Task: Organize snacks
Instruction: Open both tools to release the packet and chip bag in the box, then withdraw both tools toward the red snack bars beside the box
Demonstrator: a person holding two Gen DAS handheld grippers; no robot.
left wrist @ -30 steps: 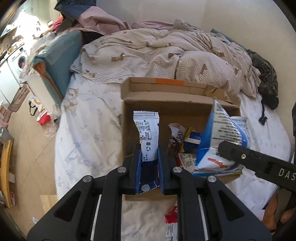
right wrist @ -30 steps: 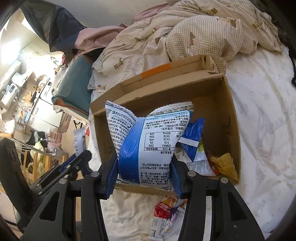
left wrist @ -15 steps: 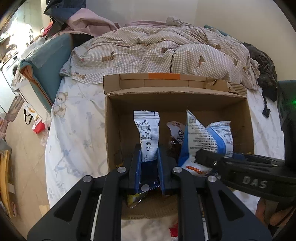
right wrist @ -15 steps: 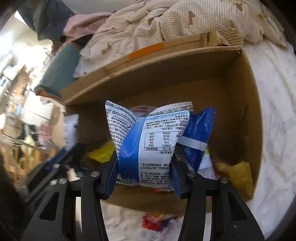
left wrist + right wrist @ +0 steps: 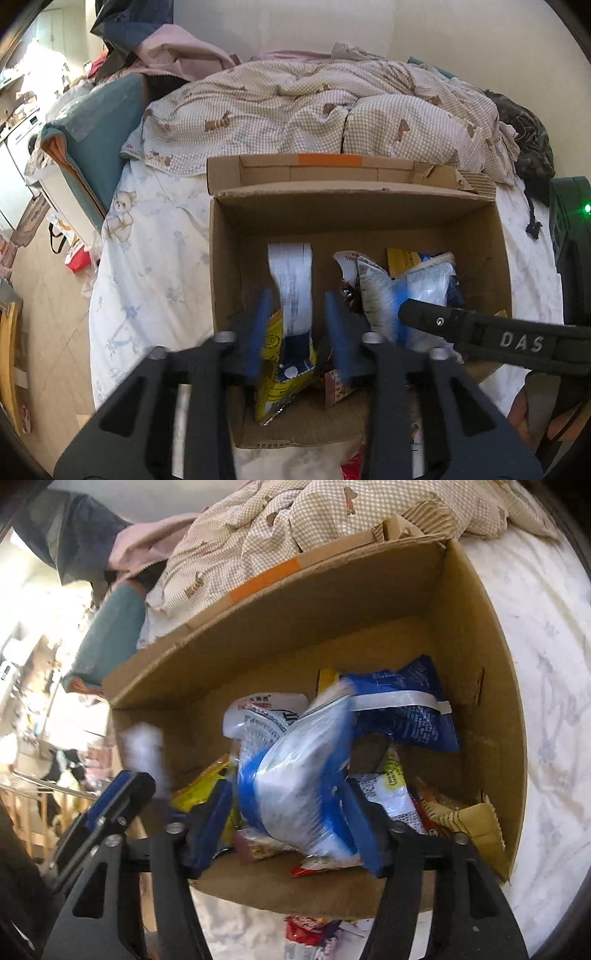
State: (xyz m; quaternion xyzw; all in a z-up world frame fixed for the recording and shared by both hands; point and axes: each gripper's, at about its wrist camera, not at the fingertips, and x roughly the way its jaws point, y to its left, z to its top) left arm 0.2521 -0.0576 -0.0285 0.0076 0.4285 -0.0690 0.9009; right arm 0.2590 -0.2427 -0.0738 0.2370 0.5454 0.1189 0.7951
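An open cardboard box (image 5: 369, 206) lies on the bed and holds several snack packets. My left gripper (image 5: 295, 332) is over the box's near left part, jaws apart. A narrow white and blue packet (image 5: 291, 288), blurred, is between them and free of the pads. My right gripper (image 5: 291, 823) is over the box (image 5: 476, 635) with jaws apart. A blurred blue and white bag (image 5: 299, 775) is between them, tipping forward. The right gripper's finger (image 5: 480, 332) shows in the left view beside that bag (image 5: 413, 288).
A dark blue packet (image 5: 402, 709) and yellow packets (image 5: 472, 819) lie in the box. A red packet (image 5: 310, 930) lies on the sheet in front of the box. A checked duvet (image 5: 332, 110) is bunched behind it. The bed edge and floor (image 5: 44, 295) are at left.
Both grippers moved down over the box and opened. The narrow white packet and the blue and white bag have left the pads and are dropping into the box.
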